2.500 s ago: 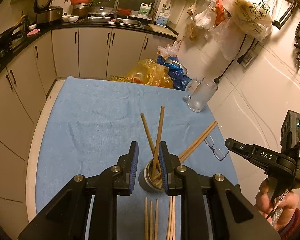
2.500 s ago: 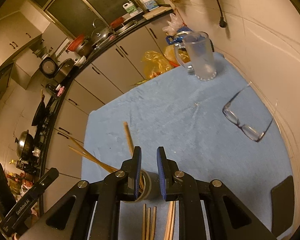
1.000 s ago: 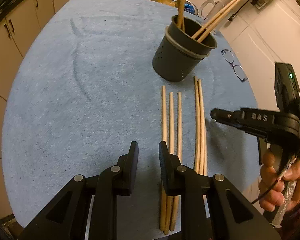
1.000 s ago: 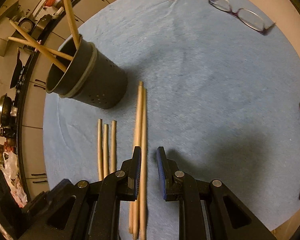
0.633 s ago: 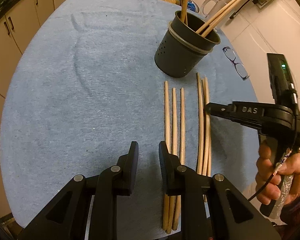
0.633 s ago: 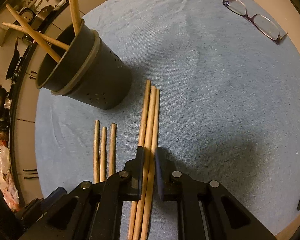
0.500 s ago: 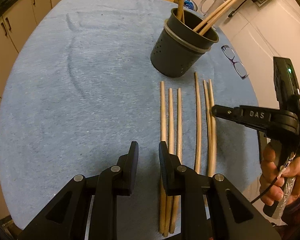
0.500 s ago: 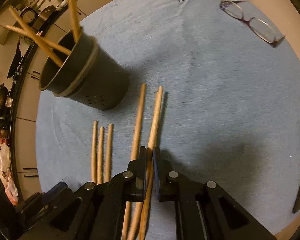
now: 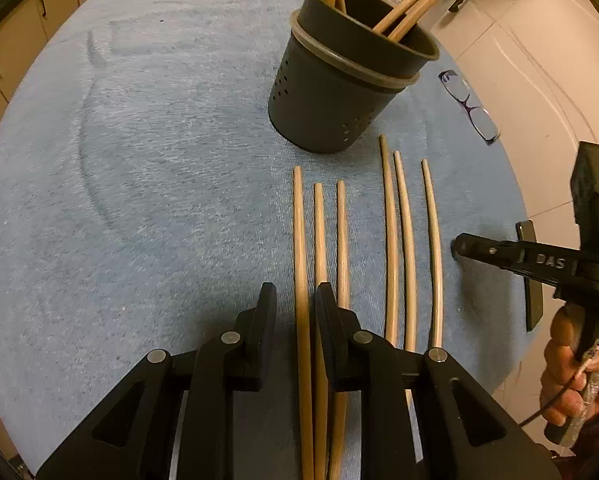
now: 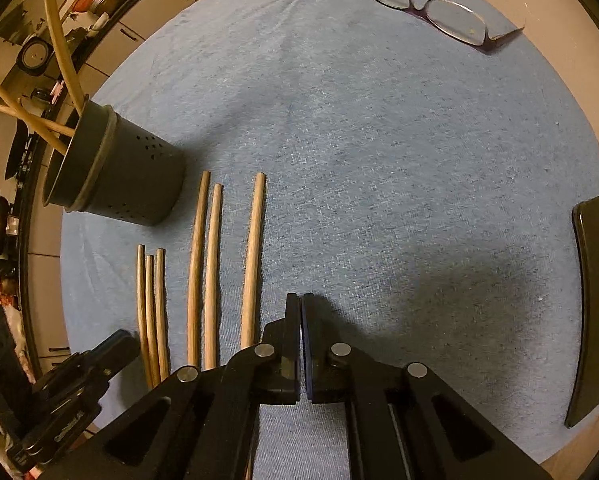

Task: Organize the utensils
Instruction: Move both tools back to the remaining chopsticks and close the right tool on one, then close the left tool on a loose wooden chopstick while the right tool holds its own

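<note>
my left gripper [image 9: 295,304] sits at the bottom centre of its own view, jaws a little apart, and the leftmost chopstick [image 9: 299,248] of a group of 3 runs up between them; the pads do not press on it, so i grip nothing there. the other 2 sticks of that group lie just right of it, the middle one passing under my right-hand finger.

to the right, in the middle right of that view, 3 more chopsticks [image 9: 409,240] lie side by side, slightly fanned, on the blue cloth [image 9: 139,160]. the dark holder [image 9: 331,92] stands upright in the upper centre, just above the tips of the loose sticks, with several chopsticks leaning out of it.

my right gripper [image 10: 300,308] is clenched, pads together with nothing between them; its jaws have just been closing. in its own view it is at the bottom centre, just right of the nearest loose stick and apart from it. in the left view it reaches in from the right edge, my hand [image 9: 575,376] wrapped round its handle.

a pair of glasses [image 10: 435,12] lies at the upper right of the right view, and a dark flat object [image 10: 595,304] rests at the right edge of the cloth.
</note>
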Available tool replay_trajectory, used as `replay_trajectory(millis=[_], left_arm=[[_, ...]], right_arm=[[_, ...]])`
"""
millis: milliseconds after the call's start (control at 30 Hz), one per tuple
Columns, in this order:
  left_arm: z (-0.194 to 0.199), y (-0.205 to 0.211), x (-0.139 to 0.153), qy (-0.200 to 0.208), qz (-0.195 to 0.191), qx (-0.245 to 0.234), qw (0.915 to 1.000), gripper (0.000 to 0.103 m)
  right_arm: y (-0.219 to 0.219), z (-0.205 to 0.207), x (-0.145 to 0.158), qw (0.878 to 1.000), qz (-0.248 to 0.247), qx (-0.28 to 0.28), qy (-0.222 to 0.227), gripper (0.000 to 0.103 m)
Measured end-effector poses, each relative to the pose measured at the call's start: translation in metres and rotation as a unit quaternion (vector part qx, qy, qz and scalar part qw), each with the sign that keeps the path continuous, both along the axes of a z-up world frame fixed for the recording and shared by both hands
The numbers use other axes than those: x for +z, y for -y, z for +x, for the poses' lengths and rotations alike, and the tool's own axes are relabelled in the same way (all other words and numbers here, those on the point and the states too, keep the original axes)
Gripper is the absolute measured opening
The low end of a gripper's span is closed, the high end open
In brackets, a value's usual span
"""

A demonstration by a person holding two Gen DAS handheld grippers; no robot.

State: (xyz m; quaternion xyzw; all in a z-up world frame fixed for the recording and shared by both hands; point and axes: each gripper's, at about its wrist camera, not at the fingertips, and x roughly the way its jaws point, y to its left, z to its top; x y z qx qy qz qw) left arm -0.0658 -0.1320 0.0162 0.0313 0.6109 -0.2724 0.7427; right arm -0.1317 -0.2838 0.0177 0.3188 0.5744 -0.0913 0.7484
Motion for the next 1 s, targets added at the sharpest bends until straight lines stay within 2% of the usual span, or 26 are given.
replay_trajectory(millis=[200,333,467,800,833,933,1000], left_arm=[[0.005,0.012,-0.005,-0.001,0.003,-0.007,1.0000,0.019],[0.011,0.011,-0.006,-0.001,0.004,-0.004,1.0000,0.013],[0.015,0.007,-0.007,-0.005,0.003,-0.002,1.0000,0.011],[0.027,0.019,-0.007,0.004,0.018,-0.010,0.9998,0.011],[0.028,0.020,-0.007,0.005,0.019,-0.010,0.9997,0.007],[0.028,0.023,-0.008,0.012,0.023,-0.007,0.9996,0.006],[0.025,0.024,-0.007,0.020,0.025,-0.010,0.9994,0.006]], right_arm=[[0.011,-0.003,0.001,1.000,0.015,-0.008,0.007,0.002],[0.008,0.002,0.001,1.000,0.019,-0.005,0.007,0.003],[0.004,0.009,0.003,1.000,0.022,-0.004,0.009,0.019],[-0.015,0.033,0.001,1.000,-0.017,0.015,-0.013,0.019],[-0.017,0.034,0.001,0.999,-0.026,0.020,-0.016,0.018],[-0.020,0.038,0.001,0.999,-0.040,0.025,-0.023,0.008],[-0.022,0.038,0.000,0.999,-0.040,0.029,-0.021,0.007]])
